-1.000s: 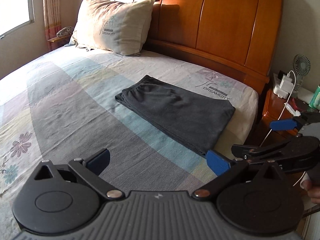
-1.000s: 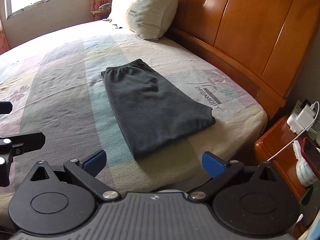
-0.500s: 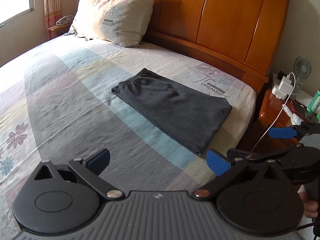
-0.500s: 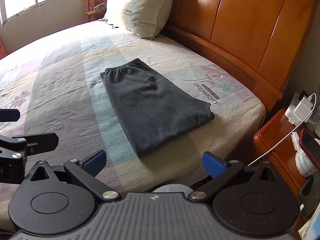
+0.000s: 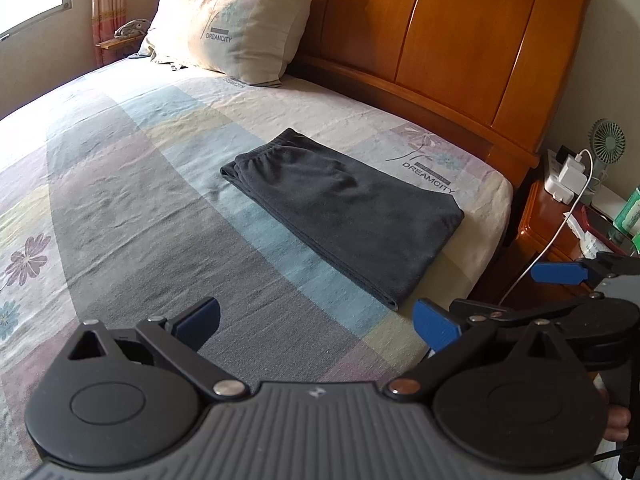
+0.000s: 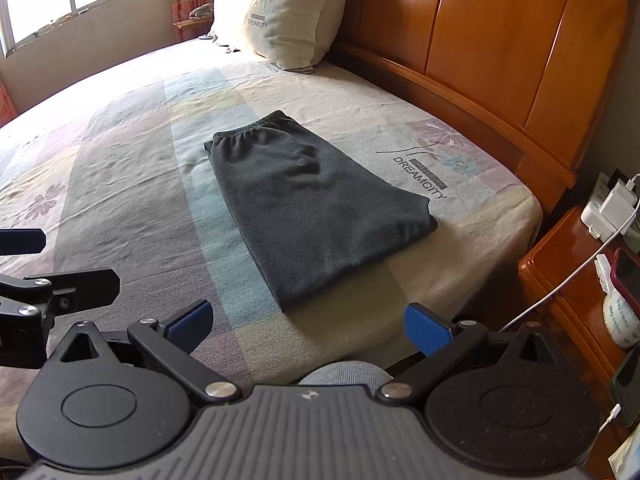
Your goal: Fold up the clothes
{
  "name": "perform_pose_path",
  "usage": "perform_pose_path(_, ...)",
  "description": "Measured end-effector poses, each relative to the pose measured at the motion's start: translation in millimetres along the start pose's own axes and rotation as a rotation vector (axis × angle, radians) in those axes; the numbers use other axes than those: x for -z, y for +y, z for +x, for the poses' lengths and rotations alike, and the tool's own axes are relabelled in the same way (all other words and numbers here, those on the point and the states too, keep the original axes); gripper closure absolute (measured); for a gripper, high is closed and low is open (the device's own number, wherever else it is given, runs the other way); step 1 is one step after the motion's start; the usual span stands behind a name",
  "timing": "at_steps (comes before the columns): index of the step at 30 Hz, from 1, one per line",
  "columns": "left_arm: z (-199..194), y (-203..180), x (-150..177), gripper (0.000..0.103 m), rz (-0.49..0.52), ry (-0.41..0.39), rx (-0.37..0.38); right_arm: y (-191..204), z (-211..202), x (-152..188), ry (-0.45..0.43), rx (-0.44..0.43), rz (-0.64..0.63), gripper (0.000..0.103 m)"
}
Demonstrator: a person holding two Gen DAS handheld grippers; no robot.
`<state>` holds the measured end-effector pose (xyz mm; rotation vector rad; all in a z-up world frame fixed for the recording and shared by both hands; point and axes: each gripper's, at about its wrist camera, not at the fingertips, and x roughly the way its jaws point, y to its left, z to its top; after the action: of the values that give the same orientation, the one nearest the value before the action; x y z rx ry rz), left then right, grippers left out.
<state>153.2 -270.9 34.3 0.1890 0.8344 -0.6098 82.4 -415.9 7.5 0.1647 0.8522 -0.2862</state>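
Both the left gripper (image 5: 316, 320) and the right gripper (image 6: 308, 322) are held wide apart, empty, above the bed's near edge. The folded dark garment (image 6: 308, 208) is laid flat on the bedsheet (image 6: 120, 168), near the corner beside the nightstand (image 6: 560, 272); bare sheet is seen leftward.

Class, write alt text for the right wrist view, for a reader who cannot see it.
Dark grey folded trousers lie flat on a patterned bed sheet, ahead of the open, empty right gripper. A pillow leans against the wooden headboard.

dark grey trousers (image 6: 316, 216) folded flat
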Motion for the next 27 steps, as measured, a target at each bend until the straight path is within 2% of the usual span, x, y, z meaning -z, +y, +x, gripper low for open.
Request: perform_pose_path(27,12,-6,-4,0.001,0.017,0.024,-0.015,-11,9,-4,0.016,-0.019,0.024,0.0)
